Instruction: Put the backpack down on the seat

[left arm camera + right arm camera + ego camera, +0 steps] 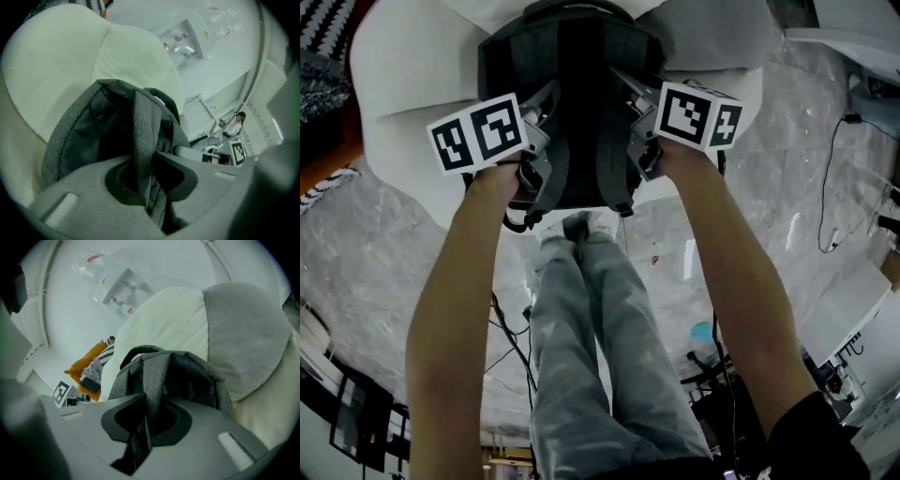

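A dark grey backpack [581,94] hangs upright in front of a white cushioned seat [412,84], its back panel and two shoulder straps facing me. Whether its bottom rests on the seat I cannot tell. My left gripper [539,150] is shut on the left shoulder strap [143,136], which runs straight down between its jaws. My right gripper [630,141] is shut on the right shoulder strap [153,380] in the same way. The backpack's top handle [140,351] arches above the straps. The seat's white cushion [70,61] fills the space behind the bag.
The person's legs [581,328] stand on a grey marble floor [384,244] just before the seat. Cables [511,337] trail on the floor. A grey cushion [248,333] lies on the seat's right; an orange and striped cushion [91,364] sits beyond. White furniture [862,328] stands right.
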`<state>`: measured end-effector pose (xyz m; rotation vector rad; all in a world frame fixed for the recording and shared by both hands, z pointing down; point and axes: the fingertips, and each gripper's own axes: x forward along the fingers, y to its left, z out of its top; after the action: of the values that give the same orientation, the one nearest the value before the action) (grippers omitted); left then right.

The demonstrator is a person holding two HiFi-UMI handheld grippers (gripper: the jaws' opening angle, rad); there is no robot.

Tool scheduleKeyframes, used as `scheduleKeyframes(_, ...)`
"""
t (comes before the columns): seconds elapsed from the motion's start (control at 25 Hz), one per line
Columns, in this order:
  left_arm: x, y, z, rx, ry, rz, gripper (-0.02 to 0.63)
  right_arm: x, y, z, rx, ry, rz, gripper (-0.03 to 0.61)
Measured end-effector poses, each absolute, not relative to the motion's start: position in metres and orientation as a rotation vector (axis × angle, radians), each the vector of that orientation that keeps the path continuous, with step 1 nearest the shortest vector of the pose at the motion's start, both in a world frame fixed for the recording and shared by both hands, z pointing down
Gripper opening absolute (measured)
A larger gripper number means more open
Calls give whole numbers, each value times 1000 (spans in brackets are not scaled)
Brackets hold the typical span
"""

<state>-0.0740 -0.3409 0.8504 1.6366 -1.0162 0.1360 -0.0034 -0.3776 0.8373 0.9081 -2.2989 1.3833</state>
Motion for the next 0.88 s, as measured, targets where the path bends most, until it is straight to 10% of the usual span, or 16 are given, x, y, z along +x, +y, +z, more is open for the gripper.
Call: scheduleKeyframes(0.88, -115, -330, 834, 1506, -1214, 203, 97, 21, -398, 847, 1151, -2125, 1269, 141)
